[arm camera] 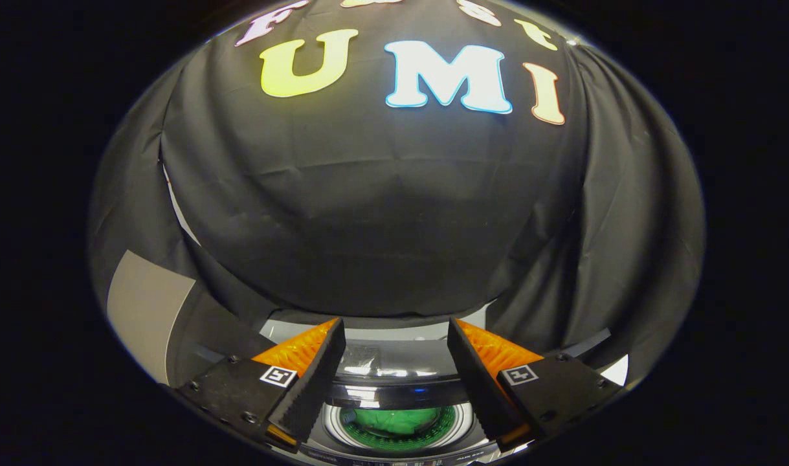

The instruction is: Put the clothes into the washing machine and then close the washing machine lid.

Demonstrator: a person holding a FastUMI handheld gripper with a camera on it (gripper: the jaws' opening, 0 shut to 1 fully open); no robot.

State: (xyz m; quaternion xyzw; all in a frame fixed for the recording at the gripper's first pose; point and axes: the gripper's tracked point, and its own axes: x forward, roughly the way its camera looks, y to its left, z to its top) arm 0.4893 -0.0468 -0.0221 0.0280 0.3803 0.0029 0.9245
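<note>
Tool (pixel 395 336) w/ ribbed fingers apart above round washer drum (pixel 399 432), crumpled green cloth (pixel 394 421) inside.

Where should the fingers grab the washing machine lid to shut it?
Probably its front edge, coming from above. The lid is a clear curved panel lying between the open gripper fingers, and the green clothes show in the drum below. No handle is visible.

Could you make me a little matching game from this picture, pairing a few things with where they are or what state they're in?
Things:
1. claw
2. green clothes
3. washing machine
4. black cloth

Descriptions:
A. hangs as the wall beyond the machine
B. open, holding nothing
C. lying down inside the drum
D. below the claw, between its fingers, drum in sight

Pairs: 1-B, 2-C, 3-D, 4-A
</note>
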